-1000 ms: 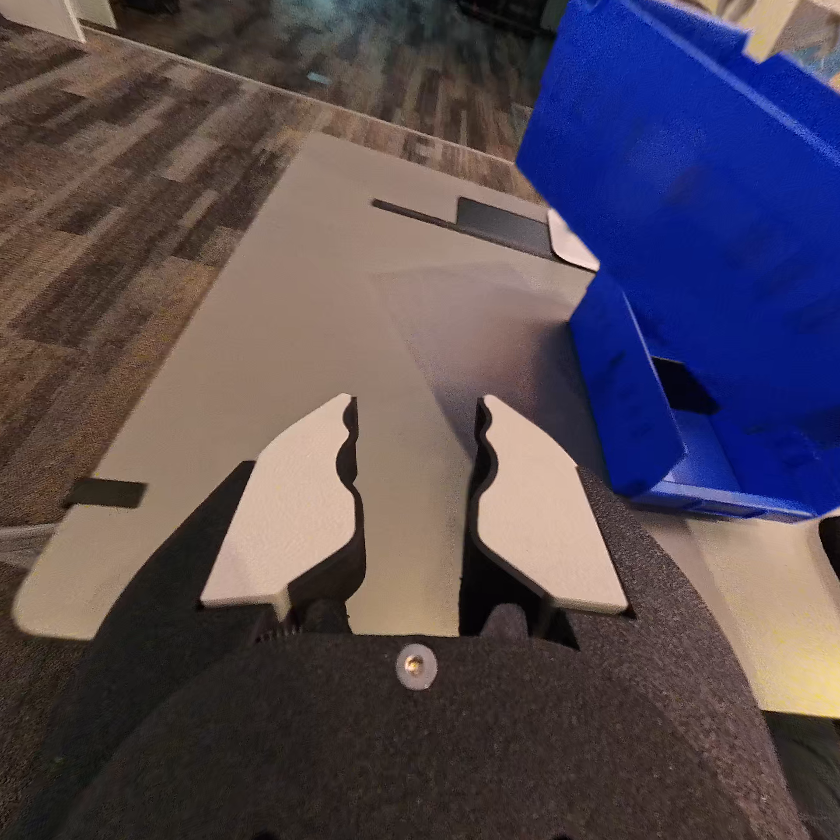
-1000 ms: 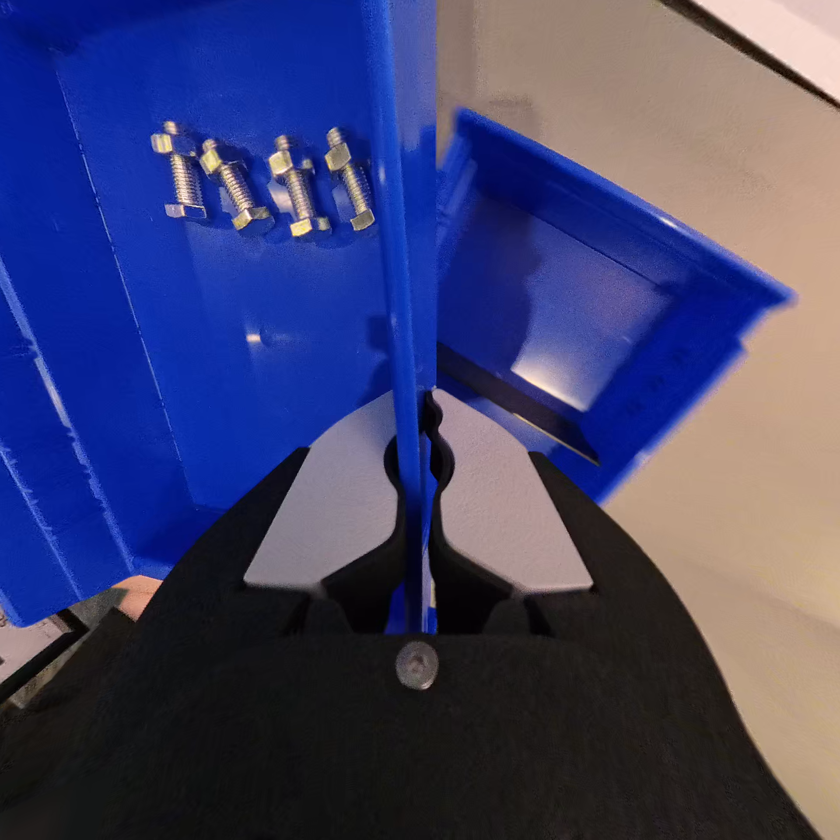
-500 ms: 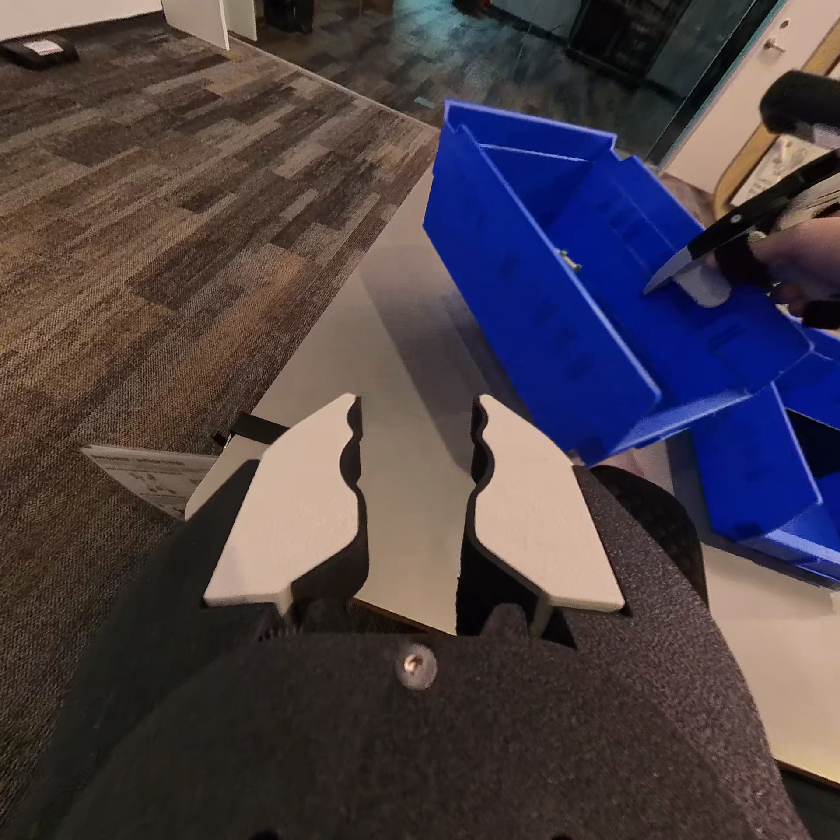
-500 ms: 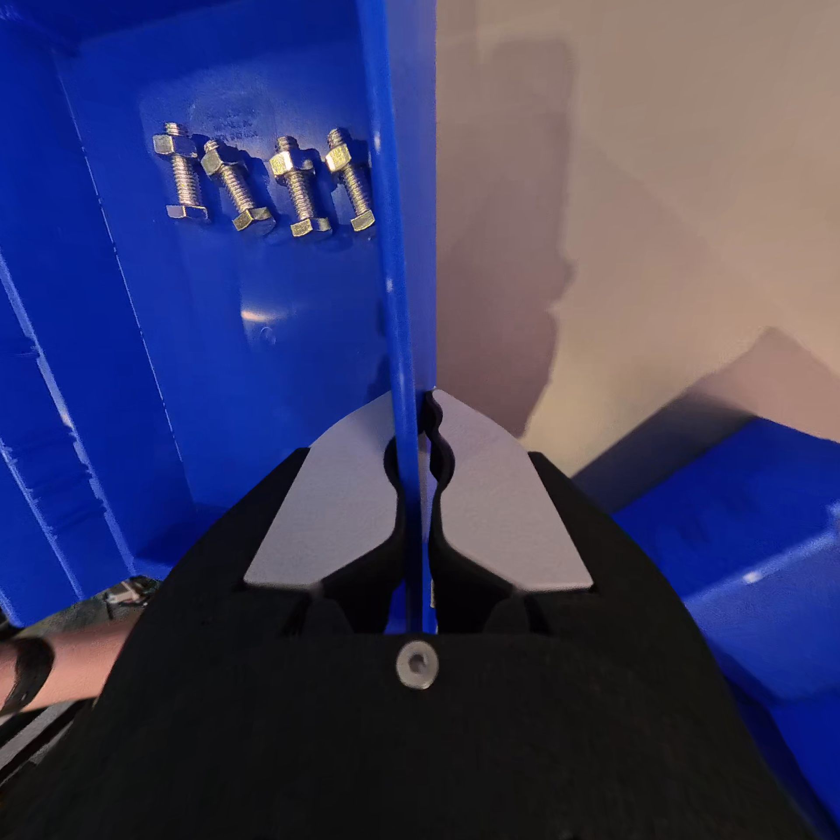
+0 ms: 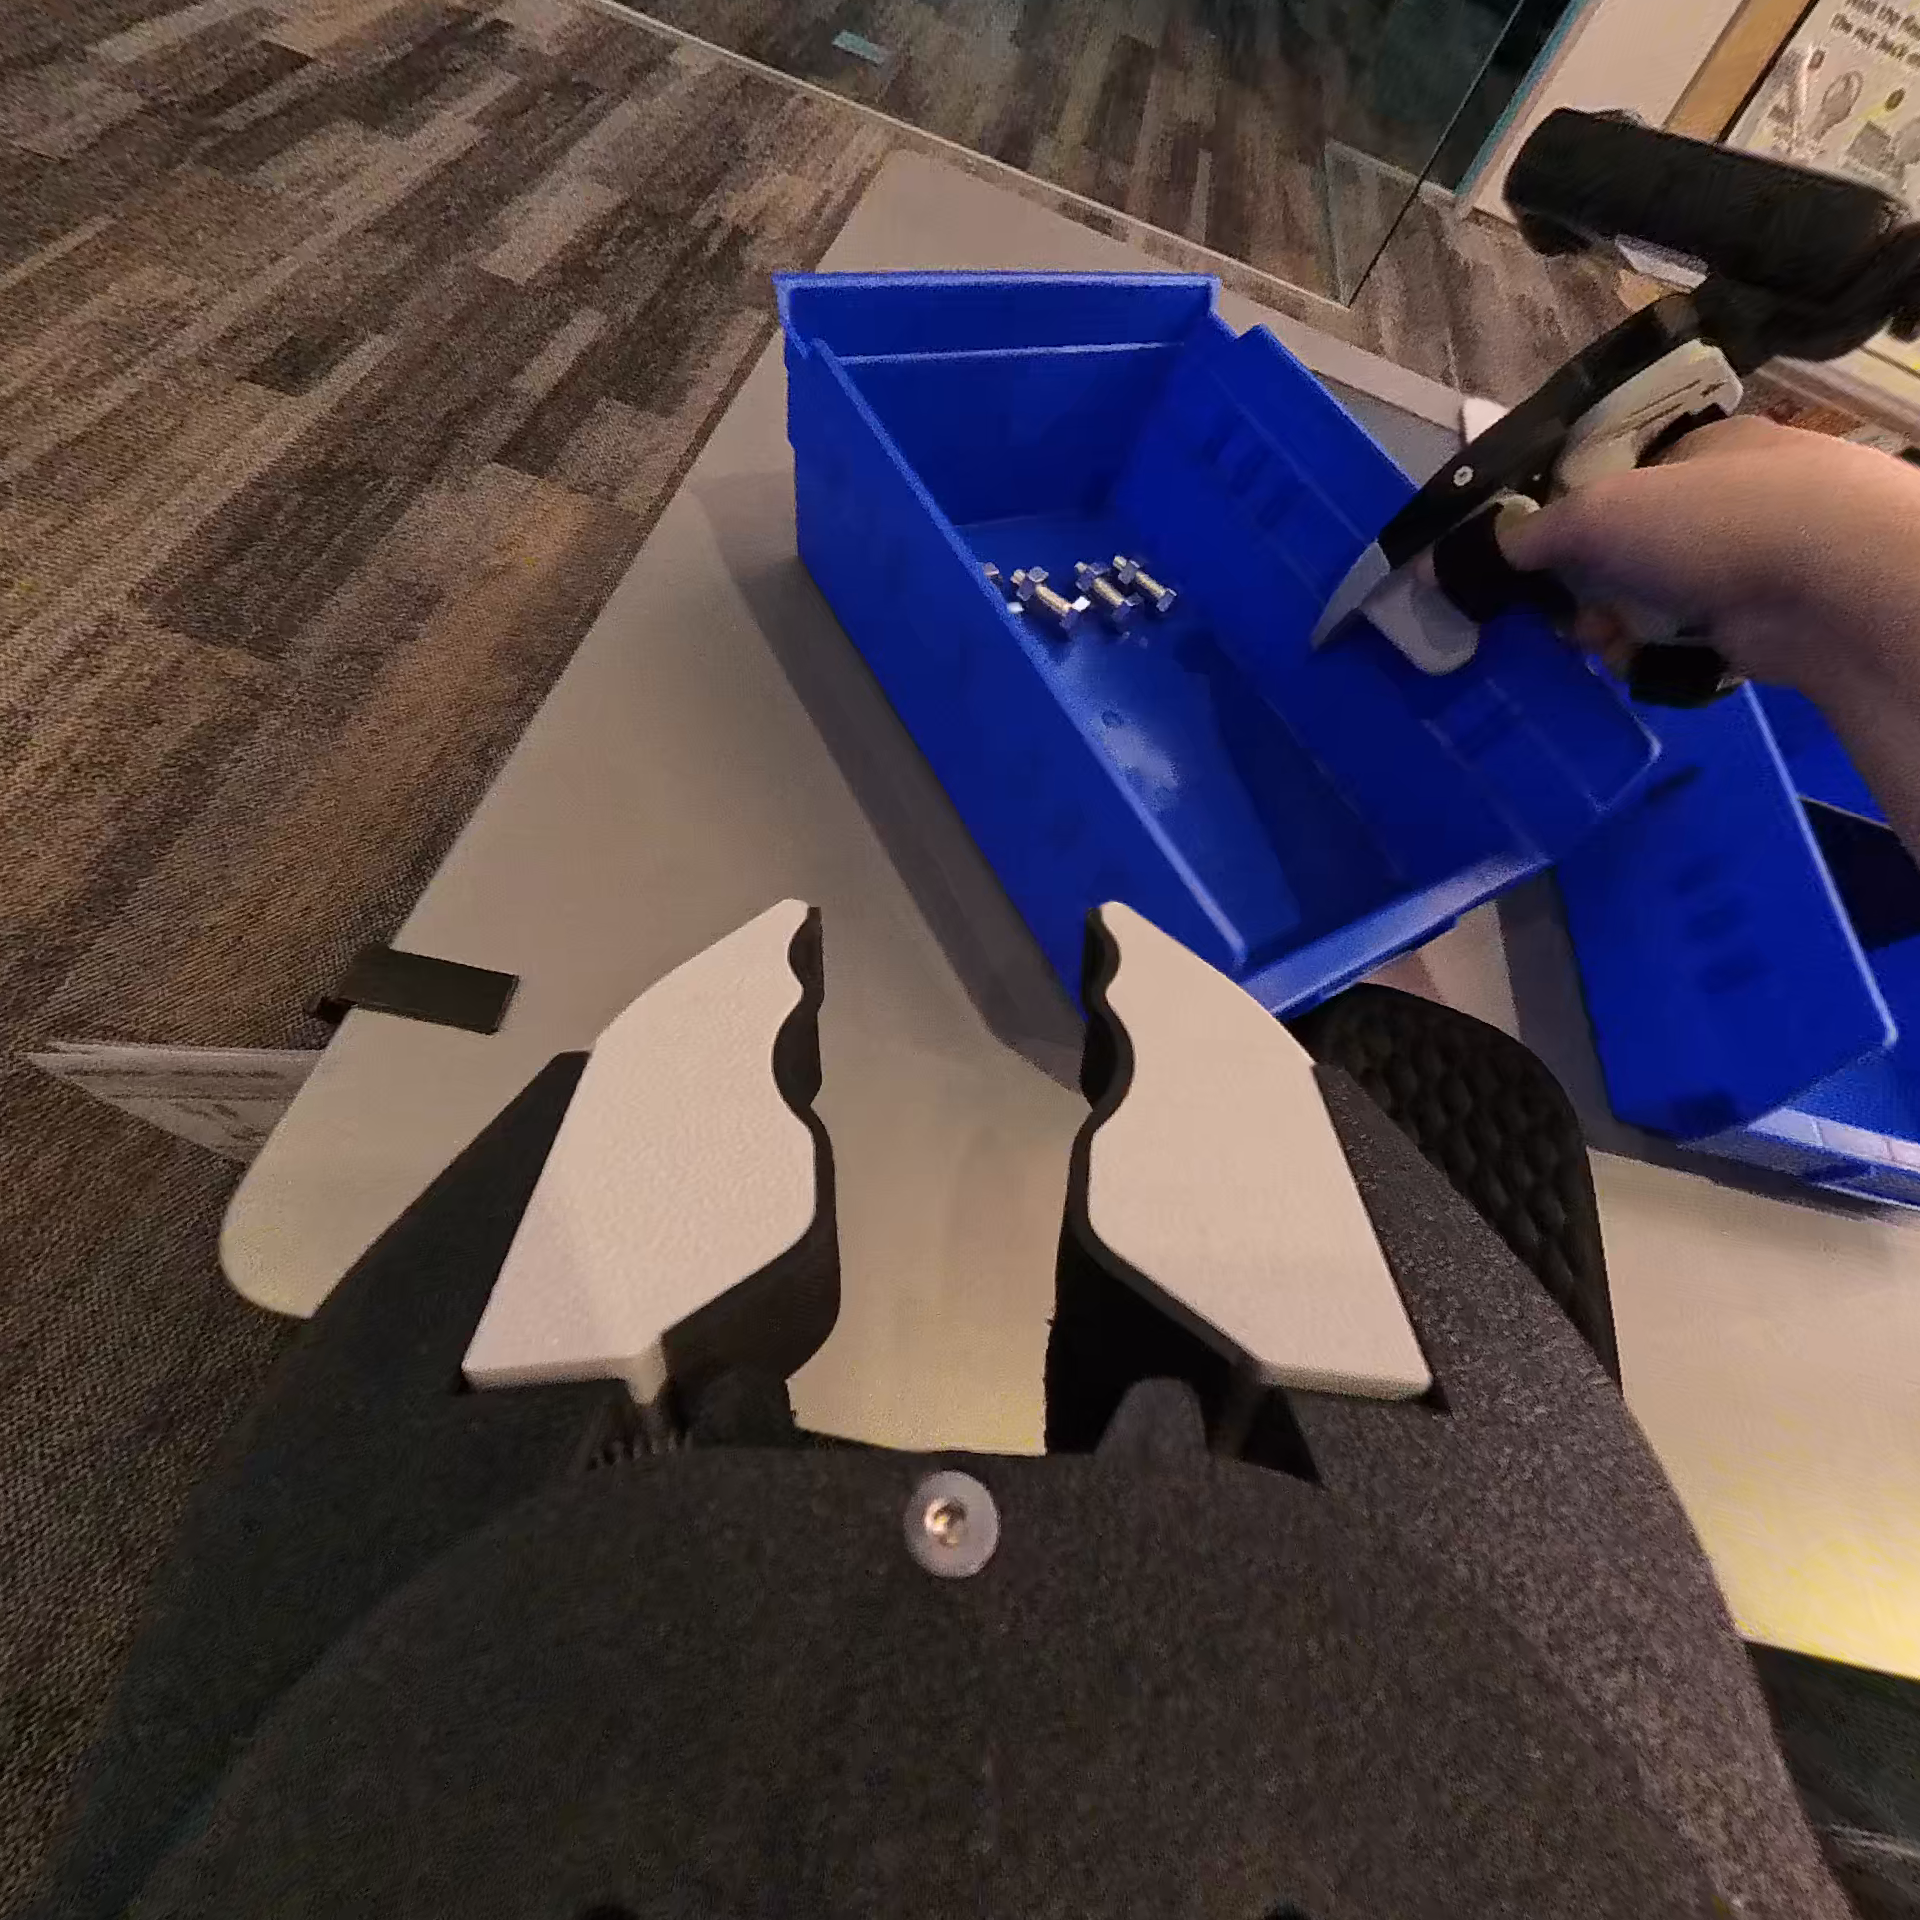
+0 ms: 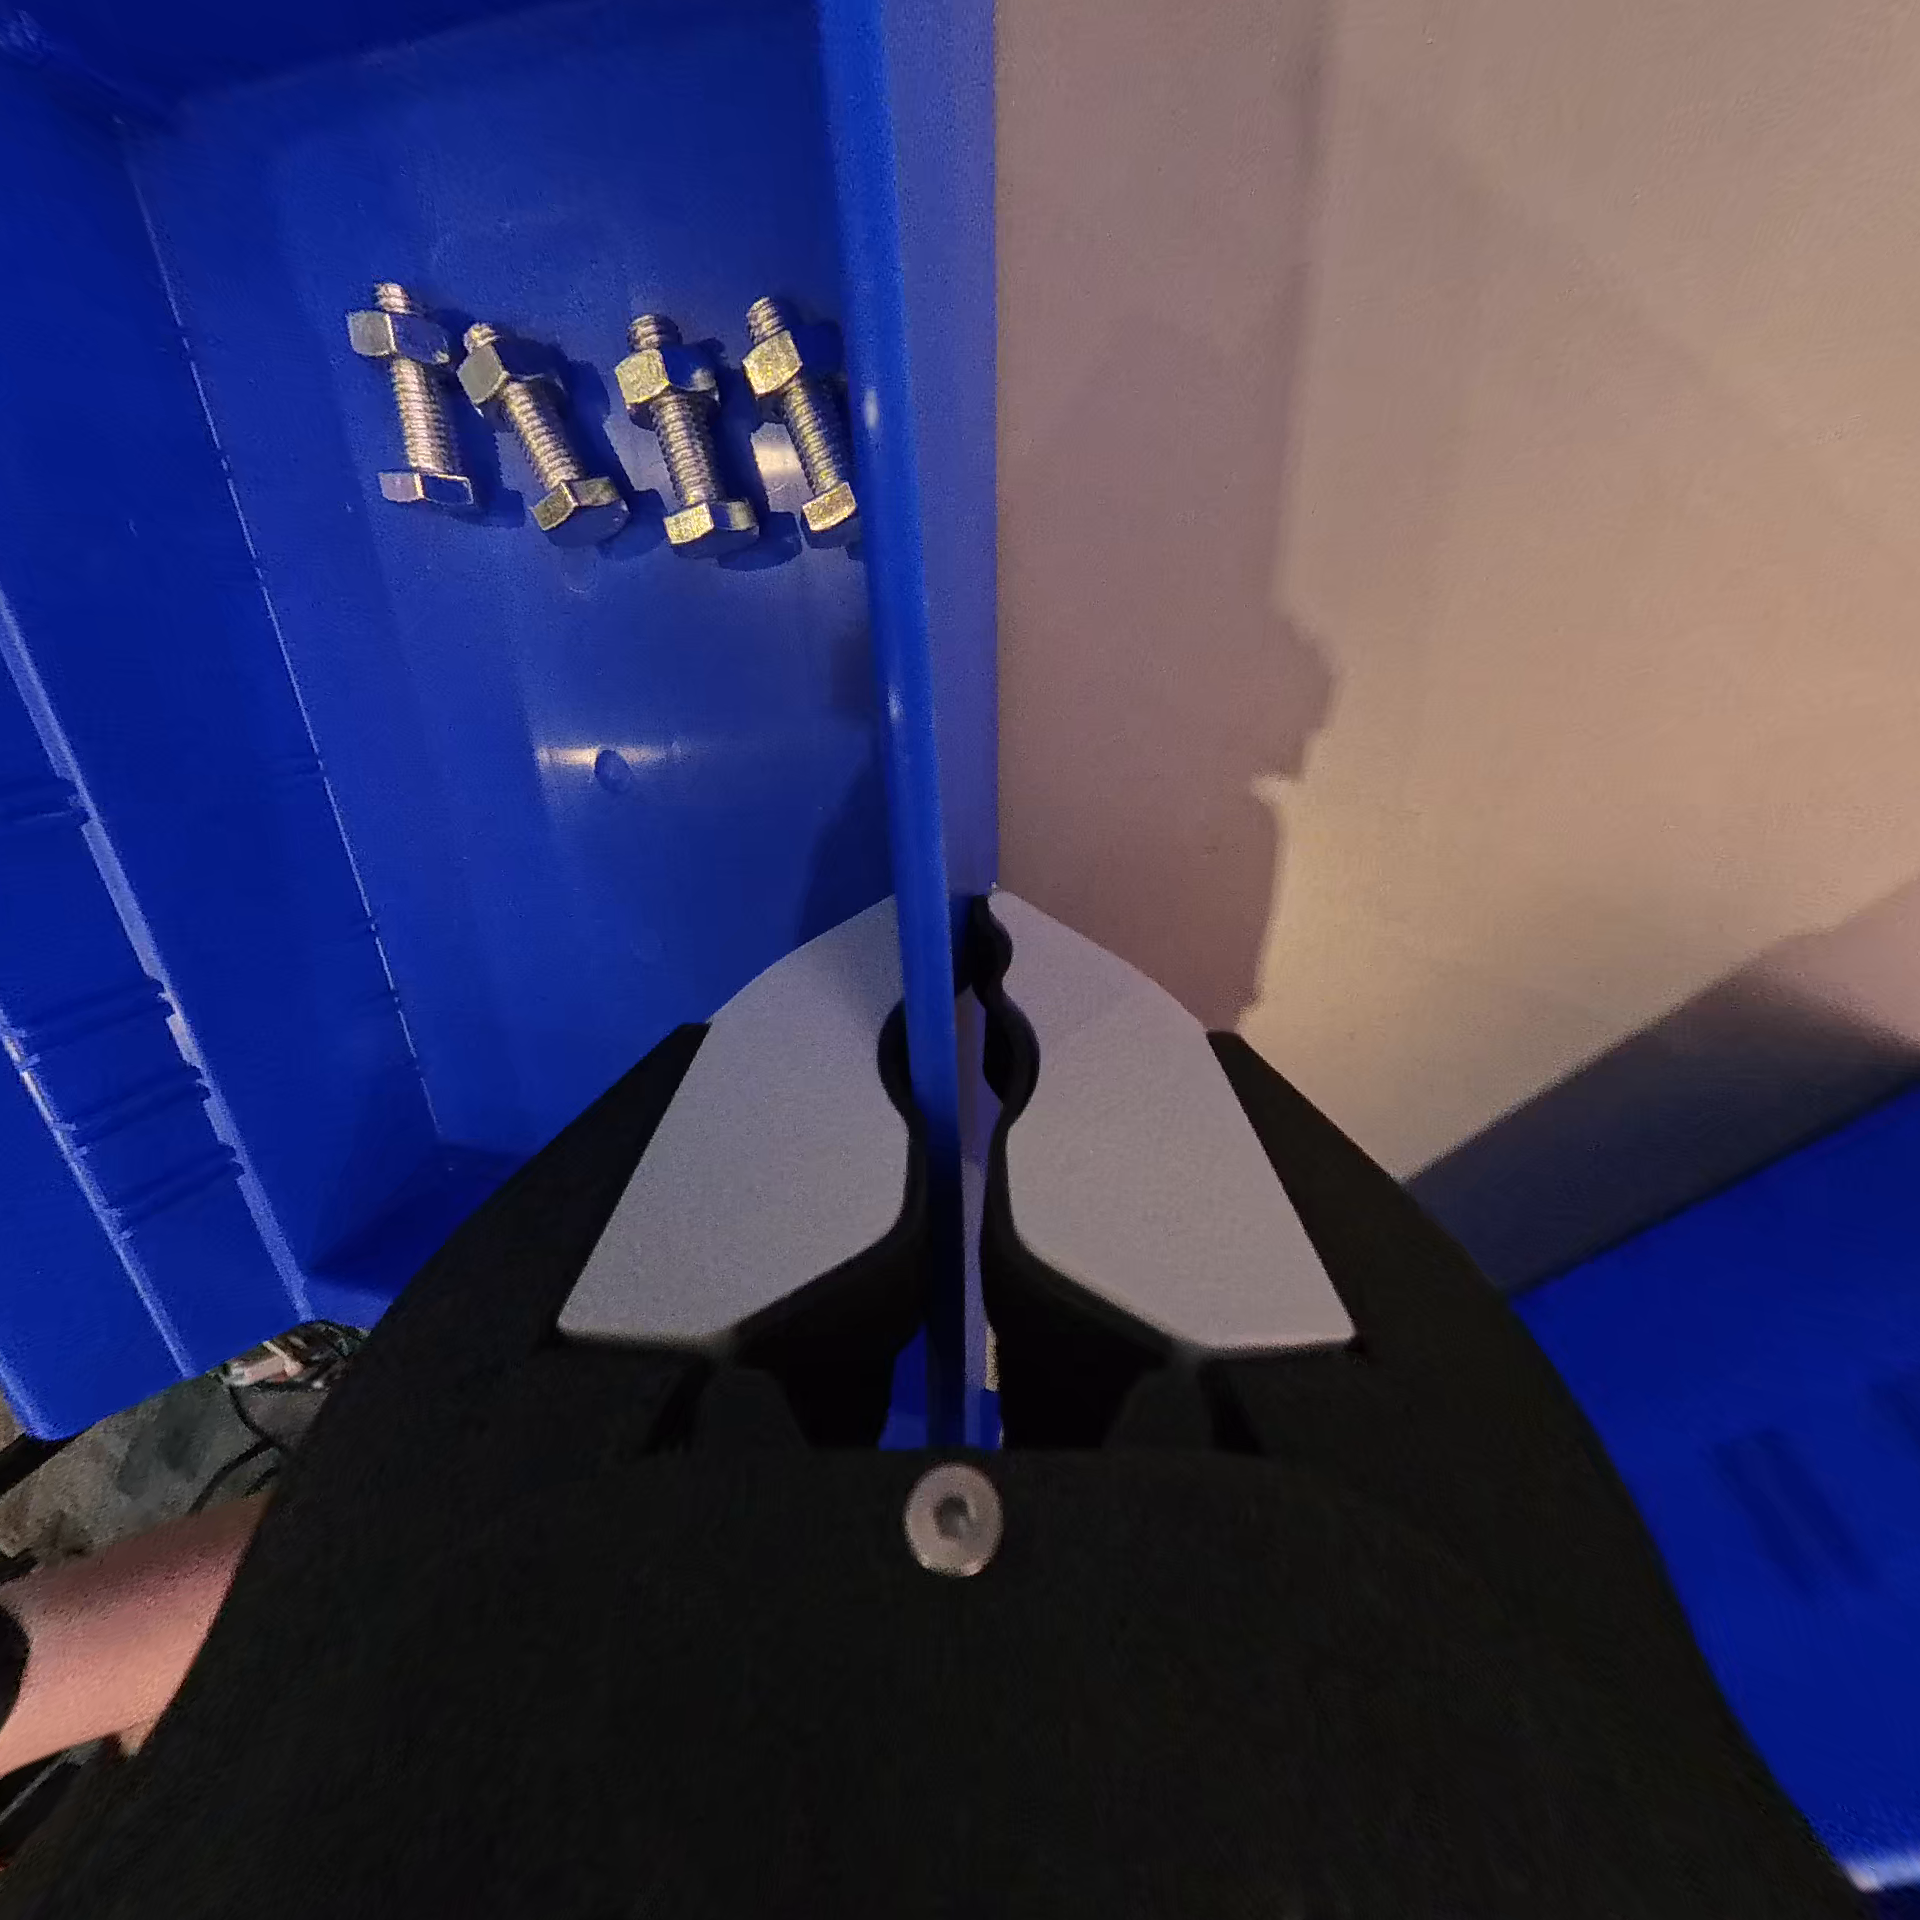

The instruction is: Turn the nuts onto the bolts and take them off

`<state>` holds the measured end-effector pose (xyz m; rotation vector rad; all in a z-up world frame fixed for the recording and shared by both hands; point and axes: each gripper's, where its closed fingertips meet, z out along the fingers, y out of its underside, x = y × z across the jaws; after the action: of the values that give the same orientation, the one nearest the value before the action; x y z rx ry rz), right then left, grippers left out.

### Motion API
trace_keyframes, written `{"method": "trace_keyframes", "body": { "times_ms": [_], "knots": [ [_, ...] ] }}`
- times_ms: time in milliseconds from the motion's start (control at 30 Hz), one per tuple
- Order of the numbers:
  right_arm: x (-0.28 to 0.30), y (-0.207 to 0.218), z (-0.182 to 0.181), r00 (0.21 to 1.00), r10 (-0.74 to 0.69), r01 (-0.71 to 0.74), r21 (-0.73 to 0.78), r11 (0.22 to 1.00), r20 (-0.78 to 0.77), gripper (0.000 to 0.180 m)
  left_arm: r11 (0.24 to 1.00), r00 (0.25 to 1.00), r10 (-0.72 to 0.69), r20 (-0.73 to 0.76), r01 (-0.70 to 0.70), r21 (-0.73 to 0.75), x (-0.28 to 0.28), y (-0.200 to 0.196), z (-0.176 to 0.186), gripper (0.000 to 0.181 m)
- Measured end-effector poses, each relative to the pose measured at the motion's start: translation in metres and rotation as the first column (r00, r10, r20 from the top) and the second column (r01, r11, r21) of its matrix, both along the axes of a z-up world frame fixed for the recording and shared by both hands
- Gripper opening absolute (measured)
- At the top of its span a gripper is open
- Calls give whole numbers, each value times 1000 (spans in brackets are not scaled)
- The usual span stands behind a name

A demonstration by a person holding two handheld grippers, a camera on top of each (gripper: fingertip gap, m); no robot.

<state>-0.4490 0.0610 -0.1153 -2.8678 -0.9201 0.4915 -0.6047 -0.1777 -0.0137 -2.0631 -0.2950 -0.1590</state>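
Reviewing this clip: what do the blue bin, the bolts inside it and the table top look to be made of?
Blue bin: most likely moulded plastic, glossy; thin walls, ribs and soft highlights show. Bolts: metal, probably plated steel; bright silvery threads, hex heads and nuts with a faint yellowish glint. Table: smooth matte beige, perhaps laminate; the material under the surface cannot be told.

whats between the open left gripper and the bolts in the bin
In the left wrist view, a bare stretch of table, then the blue bin's near side wall, separate the left gripper from the bolts.
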Motion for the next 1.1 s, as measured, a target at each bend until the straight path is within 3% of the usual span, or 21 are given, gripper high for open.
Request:
{"method": "trace_keyframes", "body": {
  "times_ms": [167, 300, 467, 533, 700, 800, 900, 967, 1100],
  "knots": [
    [-2, 4, 3, 999, 30, -29, 67, 997, -23, 7, 1000, 999, -24, 34, 24, -8, 14, 20, -3, 52],
    [-3, 10, 34, 987, 23, -2, 131, 991, -156, 12, 997, 997, -44, 63, 48, -61, 26, 48, -5, 62],
    [20, 15, 100, 961, 148, -55, 359, 932, -236, 34, 946, 1000, -29, -4, 27, -324, 25, 84, -44, 65],
    [39, 9, 125, 952, 205, -88, 438, 895, -227, 35, 923, 999, -25, 26, 33, -384, 29, 94, -53, 66],
    [96, -22, 167, 926, 298, -134, 539, 831, -230, 35, 811, 996, -3, -87, -49, -583, 17, 98, -78, 66],
    [130, -44, 181, 911, 342, -148, 591, 793, -231, 34, 732, 998, -3, -64, -41, -680, 16, 97, -91, 56],
    [161, -66, 183, 897, 381, -172, 615, 769, -225, 33, 687, 996, -42, -84, -33, -726, 13, 101, -92, 19],
    [179, -78, 180, 893, 399, -189, 628, 755, -211, 31, 651, 990, -65, -123, -51, -757, 4, 101, -93, 17],
    [213, -99, 170, 889, 416, -213, 632, 745, -191, 29, 642, 991, -135, -19, 72, -764, -4, 112, -92, 10]
  ]
}}
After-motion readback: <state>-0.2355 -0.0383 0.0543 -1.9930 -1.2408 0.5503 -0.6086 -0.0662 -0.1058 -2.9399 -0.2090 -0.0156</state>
